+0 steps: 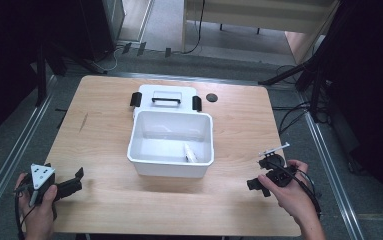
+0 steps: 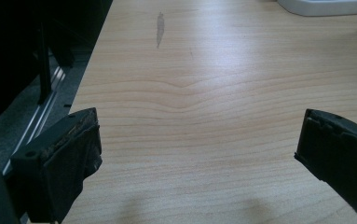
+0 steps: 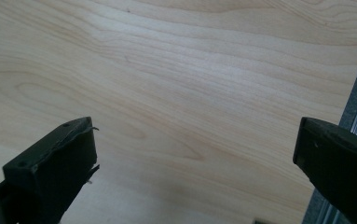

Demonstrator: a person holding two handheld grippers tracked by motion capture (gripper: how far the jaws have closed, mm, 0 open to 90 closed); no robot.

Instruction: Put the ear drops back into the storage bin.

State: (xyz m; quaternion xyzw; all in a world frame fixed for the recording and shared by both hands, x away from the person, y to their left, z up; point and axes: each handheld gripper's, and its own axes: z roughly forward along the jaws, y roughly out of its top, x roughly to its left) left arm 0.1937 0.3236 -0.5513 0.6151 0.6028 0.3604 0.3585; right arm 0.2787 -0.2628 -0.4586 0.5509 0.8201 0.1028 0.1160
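A white open bin (image 1: 144,150) stands in the middle of the wooden table (image 1: 109,200). A small white object (image 1: 191,154) lies inside it near the right front corner. The bin's white lid (image 1: 166,92), with a black handle and black latches, lies flat just behind it. My left gripper (image 1: 76,181) rests at the table's front left corner, open, with bare wood between its jaws (image 2: 199,135). My right gripper (image 1: 259,174) sits at the front right, also open over bare wood (image 3: 195,140). Both are well apart from the bin.
A small black round disc (image 1: 211,97) lies on the table to the right of the lid. A dark streak (image 1: 83,121) marks the wood at the left. Metal floor rails (image 1: 14,155) run along both sides, with black stands and cables beyond.
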